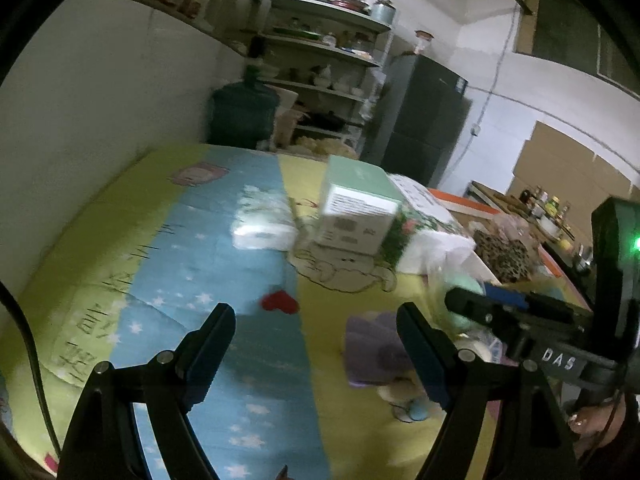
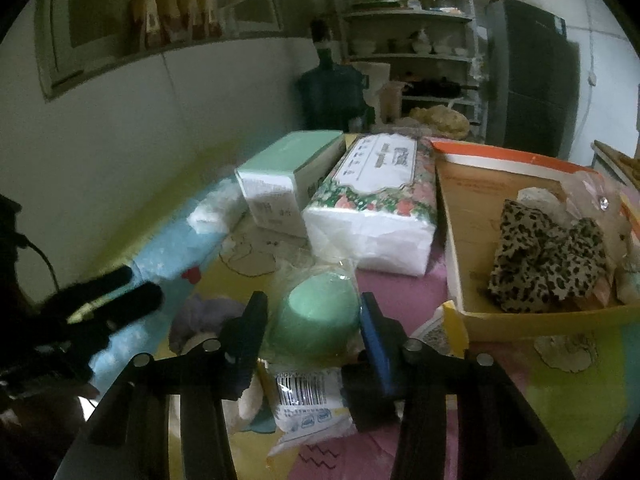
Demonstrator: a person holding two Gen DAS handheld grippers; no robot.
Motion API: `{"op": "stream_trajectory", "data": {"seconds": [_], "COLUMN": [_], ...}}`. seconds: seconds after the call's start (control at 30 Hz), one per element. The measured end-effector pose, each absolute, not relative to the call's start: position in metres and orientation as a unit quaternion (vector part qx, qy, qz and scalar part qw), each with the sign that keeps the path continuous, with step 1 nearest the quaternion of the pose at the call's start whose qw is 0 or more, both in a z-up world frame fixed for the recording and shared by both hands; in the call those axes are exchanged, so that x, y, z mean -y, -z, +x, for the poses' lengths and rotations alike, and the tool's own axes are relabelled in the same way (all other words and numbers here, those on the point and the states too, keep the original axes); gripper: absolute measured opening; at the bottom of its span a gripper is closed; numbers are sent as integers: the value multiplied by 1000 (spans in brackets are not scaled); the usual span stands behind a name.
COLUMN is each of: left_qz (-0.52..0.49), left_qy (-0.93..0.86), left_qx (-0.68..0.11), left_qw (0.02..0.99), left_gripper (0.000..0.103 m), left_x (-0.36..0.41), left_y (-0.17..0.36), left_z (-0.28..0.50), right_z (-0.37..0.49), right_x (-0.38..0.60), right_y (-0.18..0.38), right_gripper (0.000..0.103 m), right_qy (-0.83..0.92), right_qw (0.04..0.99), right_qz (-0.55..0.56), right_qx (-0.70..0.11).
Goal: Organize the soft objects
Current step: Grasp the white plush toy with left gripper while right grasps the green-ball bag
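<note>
My right gripper (image 2: 314,320) is shut on a green round sponge in a clear bag (image 2: 316,320), held just above the colourful mat. It also shows in the left wrist view (image 1: 468,304). My left gripper (image 1: 316,336) is open and empty over the mat, beside a purple soft toy (image 1: 372,348), which also shows in the right wrist view (image 2: 200,316). An orange-rimmed cardboard box (image 2: 460,240) at the right holds a leopard-print cloth (image 2: 548,260).
A flowered tissue pack (image 2: 376,208), a green-and-white carton (image 2: 288,184) and a small white tissue pack (image 1: 264,224) lie at the back of the mat. A white wall runs along the left. Shelves, a water jug (image 1: 244,112) and a dark fridge (image 1: 424,120) stand behind.
</note>
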State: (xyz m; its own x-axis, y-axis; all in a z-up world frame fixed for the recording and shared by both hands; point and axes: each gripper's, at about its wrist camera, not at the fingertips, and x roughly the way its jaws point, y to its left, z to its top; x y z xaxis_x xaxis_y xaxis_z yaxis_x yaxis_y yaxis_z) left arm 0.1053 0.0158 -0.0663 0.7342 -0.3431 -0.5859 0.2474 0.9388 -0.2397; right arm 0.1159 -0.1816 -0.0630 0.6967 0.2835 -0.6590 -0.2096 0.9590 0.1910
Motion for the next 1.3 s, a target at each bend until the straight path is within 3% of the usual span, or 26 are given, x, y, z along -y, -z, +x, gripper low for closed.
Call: {"op": "stream_trajectory", "data": {"seconds": [0.6,0.7,0.73,0.87,1.3], "left_qz": [-88,-98,-111,-105,-100], "left_qy": [208,218,232,230,207], "left_qx": [-371,-371,-372,-359,-324], "left_qw": [901,897,892,898,918], "left_gripper": [83,68,57,43,41], "left_x": [28,27,28,31,21], "left_y": [88,89,89,87,63], "left_z": [113,113,113,109,108], "right_z": [92,91,90,88,85], "right_x": [200,202,203,207,215], "right_y": [32,32,32,33,28], "right_gripper": [47,47,47,47,47], "right_qy": [-141,-142,-143,-144,-146], "right_qw": [939,939,938,939,941], "right_qz": [79,83,86,89,100], "right_qx": [-303,-303,-303,-301,-290]}}
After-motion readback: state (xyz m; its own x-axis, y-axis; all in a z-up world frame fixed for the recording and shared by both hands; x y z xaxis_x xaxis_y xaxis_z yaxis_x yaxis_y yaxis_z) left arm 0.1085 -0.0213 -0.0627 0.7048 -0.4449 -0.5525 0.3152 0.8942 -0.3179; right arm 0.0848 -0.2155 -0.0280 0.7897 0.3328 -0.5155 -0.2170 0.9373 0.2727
